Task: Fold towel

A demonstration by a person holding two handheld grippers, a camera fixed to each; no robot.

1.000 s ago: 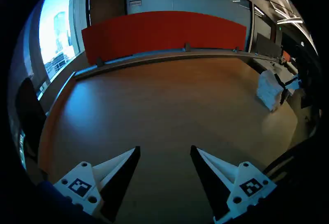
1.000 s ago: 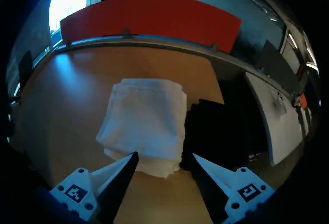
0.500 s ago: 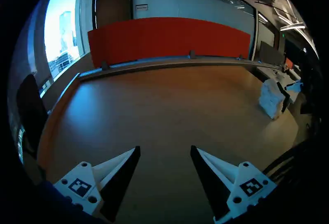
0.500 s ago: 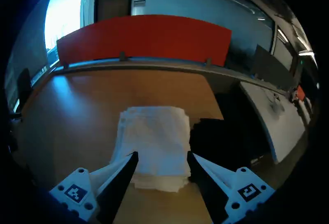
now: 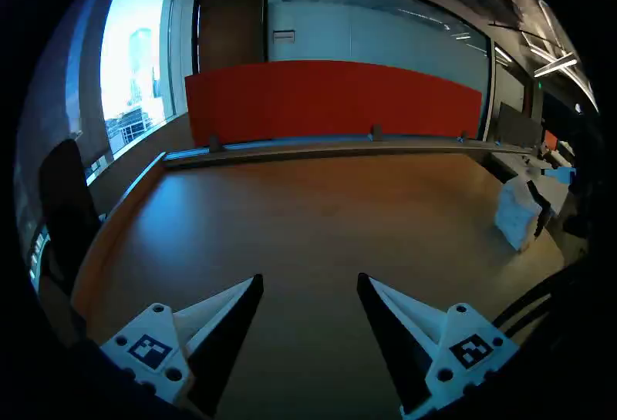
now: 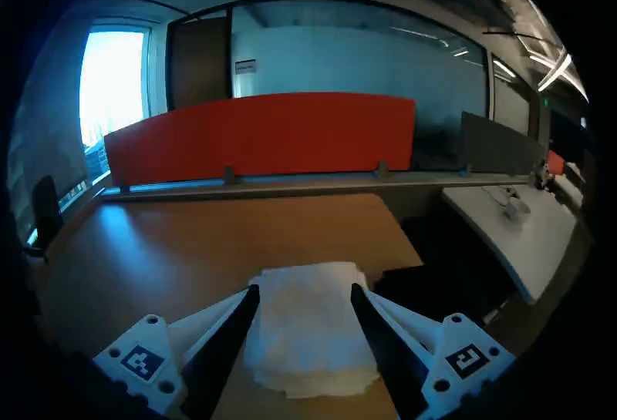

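The left gripper has its fingers spread wide with nothing between them, above a bare stretch of the wooden table. The right gripper is spread about as wide, and the towel lies in the gap. The towel is a white, folded stack, and its side edges run right along the inner faces of both fingers. I cannot tell whether the fingers actually press on it.

In the left gripper view the towel sits at the far right of the table, close to the table's right edge and well apart from the left gripper. A dark finger of the right gripper shows against its right side. In the right gripper view the stack lies at the near end of the table, with its layers showing along the near edge.

A low red screen runs along the table's far edge. A bright window and a dark chair are on the left. To the right, past a dark gap, stands a white desk with something small on it that is too small to make out.
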